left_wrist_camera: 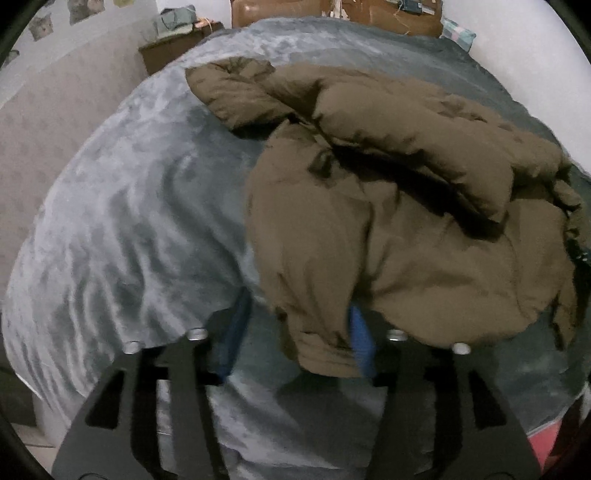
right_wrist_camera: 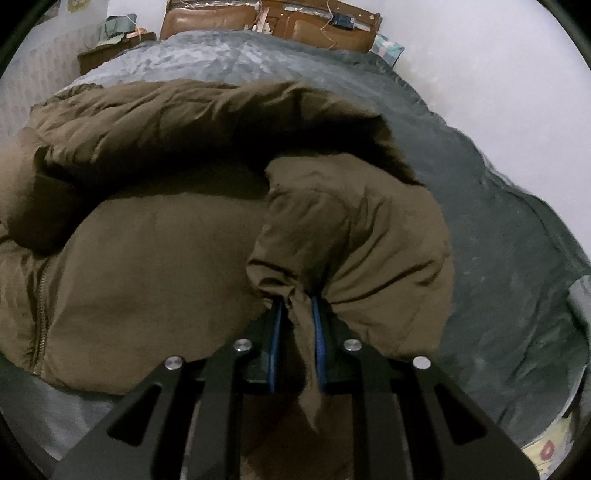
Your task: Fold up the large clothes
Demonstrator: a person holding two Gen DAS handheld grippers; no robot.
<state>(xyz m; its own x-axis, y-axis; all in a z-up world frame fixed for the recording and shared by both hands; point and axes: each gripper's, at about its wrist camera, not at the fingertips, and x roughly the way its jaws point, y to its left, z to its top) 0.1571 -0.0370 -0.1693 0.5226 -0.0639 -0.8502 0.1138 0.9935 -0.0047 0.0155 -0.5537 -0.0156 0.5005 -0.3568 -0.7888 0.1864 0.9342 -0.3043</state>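
An olive-brown padded jacket [left_wrist_camera: 388, 206] lies crumpled on a grey blanket-covered bed [left_wrist_camera: 140, 206]. In the left wrist view my left gripper [left_wrist_camera: 295, 332] is open; the jacket's near corner hangs between its blue-padded fingers [left_wrist_camera: 360, 343], resting against the right one. In the right wrist view my right gripper [right_wrist_camera: 297, 332] is shut on a fold of the jacket [right_wrist_camera: 351, 236], and cloth hangs down between the blue pads [right_wrist_camera: 317, 343]. The jacket's zipper [right_wrist_camera: 42, 317] shows at the left.
A brown leather headboard [right_wrist_camera: 273, 22] stands at the bed's far end. A dark wooden nightstand [left_wrist_camera: 173, 48] with clutter is at the far left, by the wall. A small pillow [right_wrist_camera: 386, 48] lies at the far right corner. The bed [right_wrist_camera: 517, 258] drops off at the right.
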